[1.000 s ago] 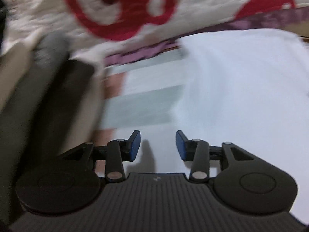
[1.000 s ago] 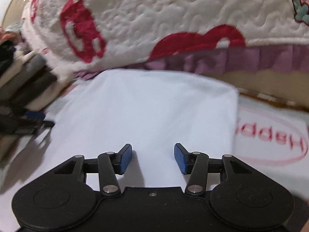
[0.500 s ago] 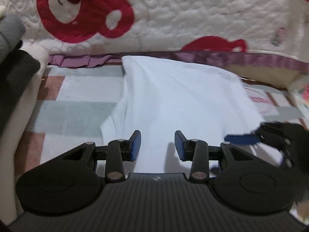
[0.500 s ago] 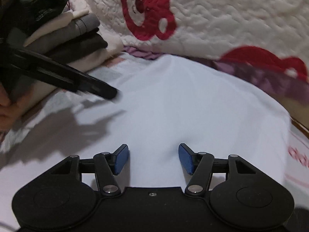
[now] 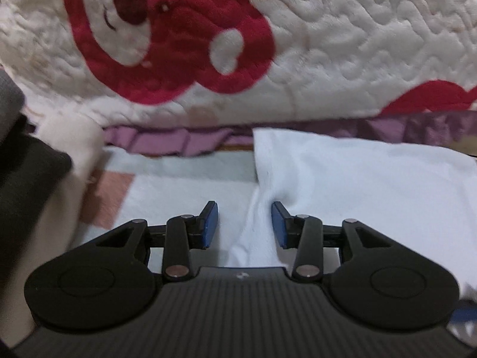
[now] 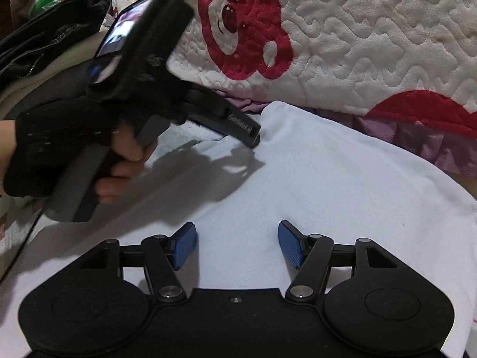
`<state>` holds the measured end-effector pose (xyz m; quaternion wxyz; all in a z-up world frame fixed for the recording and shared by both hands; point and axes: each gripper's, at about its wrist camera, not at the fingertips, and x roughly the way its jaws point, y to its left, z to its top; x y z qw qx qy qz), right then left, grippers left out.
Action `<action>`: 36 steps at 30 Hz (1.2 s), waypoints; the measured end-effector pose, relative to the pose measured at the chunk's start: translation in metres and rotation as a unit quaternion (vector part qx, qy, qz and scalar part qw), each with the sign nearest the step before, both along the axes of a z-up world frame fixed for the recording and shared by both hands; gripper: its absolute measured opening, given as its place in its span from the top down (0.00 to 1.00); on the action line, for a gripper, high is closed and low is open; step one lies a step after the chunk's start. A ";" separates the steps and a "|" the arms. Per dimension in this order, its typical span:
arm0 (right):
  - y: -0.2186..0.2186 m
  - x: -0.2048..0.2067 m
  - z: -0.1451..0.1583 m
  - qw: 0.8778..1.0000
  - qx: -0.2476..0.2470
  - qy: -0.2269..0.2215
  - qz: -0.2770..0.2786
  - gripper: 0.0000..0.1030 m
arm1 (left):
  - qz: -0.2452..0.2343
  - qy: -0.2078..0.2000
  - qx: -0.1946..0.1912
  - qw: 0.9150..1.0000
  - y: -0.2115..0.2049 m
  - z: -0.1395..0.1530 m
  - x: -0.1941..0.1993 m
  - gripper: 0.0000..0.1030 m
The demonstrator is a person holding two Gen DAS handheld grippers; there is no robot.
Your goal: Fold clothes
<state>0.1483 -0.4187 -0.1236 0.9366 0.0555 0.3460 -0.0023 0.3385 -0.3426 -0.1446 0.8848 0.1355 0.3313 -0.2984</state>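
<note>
Two grippers are in play, one white garment, and one stack of folded clothes at the far left.

From the left wrist view, going left to right: the stack of folded clothes (image 5: 32,179) shows a grey layer, a black layer and a cream one (three layers can be told apart here, the rest is cut off by the frame). Next comes the striped bed sheet (image 5: 179,185) in pale green, white and a pinkish block. The left gripper (image 5: 244,223) has its two blue pads spread apart, nothing between them but a raised ridge of cloth at the garment's left edge. The white garment (image 5: 372,191) fills the right half, lying flat on the sheet with its far edge just beside the purple frill of the quilt (image 5: 342,47), which carries one full red bear face and part of a second red shape.

From the right wrist view, again left to right: a person's gloved left hand (image 6: 68,149) grips the handle of the left gripper (image 6: 253,137), whose tips touch the garment's far left edge where the cloth puckers a little. The white garment (image 6: 328,185) spreads smooth and plain across the middle (no print or seam can be made out), its surface shadowed by the left tool. The right gripper (image 6: 237,244) hangs over the garment's near part, blue pads wide apart and holding nothing.
</note>
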 end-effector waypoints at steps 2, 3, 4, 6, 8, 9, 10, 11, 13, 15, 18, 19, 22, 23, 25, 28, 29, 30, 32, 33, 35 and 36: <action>0.007 -0.021 0.002 1.000 0.003 0.007 -0.001 0.34 | 0.016 -0.046 0.024 0.999 0.000 0.007 -0.010 0.62; 0.011 -0.031 0.003 1.000 0.004 0.011 -0.002 0.34 | 0.027 -0.073 0.039 0.996 0.001 0.011 -0.015 0.63; 0.014 -0.042 0.004 1.000 0.006 0.014 -0.003 0.34 | 0.039 -0.092 0.053 0.994 0.004 0.015 -0.017 0.64; 0.022 -0.062 0.006 1.000 0.008 0.021 -0.004 0.34 | 0.035 -0.075 0.058 0.995 0.015 0.022 -0.014 0.64; 0.029 -0.088 0.008 0.999 0.012 0.030 -0.007 0.34 | 0.017 -0.026 0.045 0.999 0.032 0.031 -0.017 0.64; 0.033 -0.103 0.010 0.999 0.017 0.037 -0.010 0.34 | 0.008 -0.008 0.031 0.999 0.044 0.035 -0.022 0.64; 0.036 -0.116 0.010 0.999 0.021 0.040 -0.017 0.33 | -0.002 0.008 0.019 1.000 0.055 0.040 -0.028 0.64; 0.039 -0.126 0.010 0.999 0.022 0.043 -0.022 0.33 | -0.012 0.016 0.019 1.000 0.061 0.040 -0.037 0.64; 0.047 -0.146 0.010 0.998 0.023 0.049 -0.034 0.31 | -0.033 0.033 0.018 0.999 0.075 0.042 -0.054 0.63; 0.054 -0.166 0.010 0.997 0.024 0.055 -0.045 0.30 | -0.054 0.049 0.017 0.997 0.088 0.044 -0.072 0.62; 0.065 -0.195 0.010 0.996 0.027 0.065 -0.062 0.30 | -0.093 0.064 0.022 0.993 0.105 0.047 -0.099 0.61; 0.069 -0.205 0.010 0.995 0.027 0.068 -0.068 0.30 | -0.110 0.064 0.028 0.992 0.109 0.049 -0.109 0.61; 0.079 -0.235 0.010 0.993 0.029 0.077 -0.085 0.30 | -0.154 0.079 0.032 0.984 0.128 0.052 -0.136 0.59; 0.081 -0.241 0.011 0.992 0.033 0.082 -0.088 0.30 | -0.167 0.086 0.032 0.982 0.135 0.052 -0.145 0.59; 0.081 -0.252 0.013 0.990 0.051 0.095 -0.093 0.30 | -0.195 0.100 0.031 0.975 0.149 0.053 -0.163 0.59; 0.069 -0.265 0.019 0.978 0.129 0.121 -0.114 0.29 | -0.235 0.122 0.036 0.964 0.169 0.052 -0.186 0.59; 0.059 -0.273 0.019 0.966 0.191 0.110 -0.133 0.29 | -0.248 0.129 0.040 0.959 0.175 0.049 -0.192 0.59; 0.048 -0.281 0.020 0.951 0.252 0.098 -0.151 0.29 | -0.260 0.133 0.046 0.955 0.181 0.047 -0.198 0.59; 0.031 -0.294 0.020 0.924 0.322 0.077 -0.190 0.29 | -0.285 0.133 0.056 0.948 0.194 0.042 -0.211 0.59; 0.024 -0.300 0.019 0.916 0.333 0.067 -0.211 0.29 | -0.294 0.130 0.064 0.945 0.199 0.039 -0.217 0.59; 0.017 -0.306 0.015 0.904 0.355 0.058 -0.230 0.29 | -0.308 0.130 0.084 0.939 0.207 0.032 -0.226 0.58; 0.017 -0.306 0.013 0.901 0.364 0.059 -0.229 0.29 | -0.313 0.133 0.094 0.936 0.211 0.028 -0.230 0.57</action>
